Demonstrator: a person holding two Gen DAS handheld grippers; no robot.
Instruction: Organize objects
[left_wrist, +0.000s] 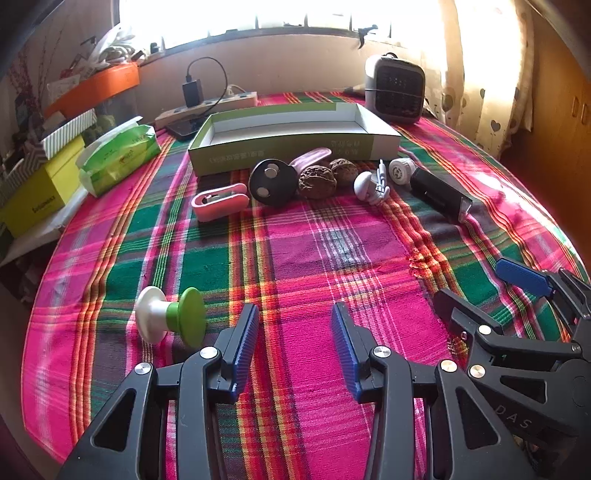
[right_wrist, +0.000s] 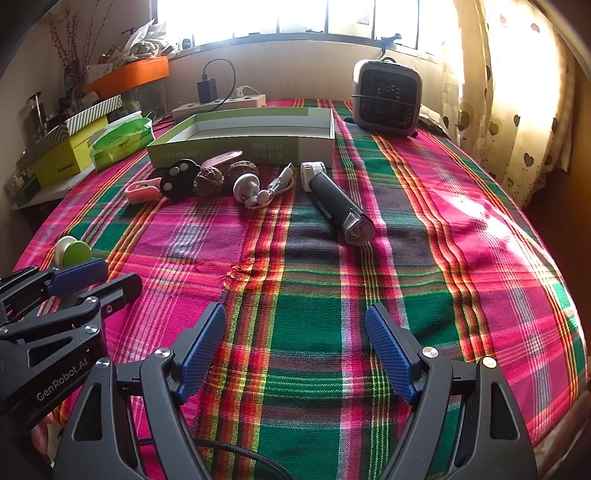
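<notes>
My left hand-held gripper (left_wrist: 294, 343) and right hand-held gripper (right_wrist: 295, 347) hovered with jaws apart, holding nothing. Beyond them, small objects lay just before the shallow box (left_wrist: 295, 146) on the bench (left_wrist: 295, 258).

Black tongs (left_wrist: 295, 343), ribbed blue pads (right_wrist: 388, 350)

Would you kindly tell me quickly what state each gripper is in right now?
Left gripper: open, holding nothing.
Right gripper: open, holding nothing.
</notes>
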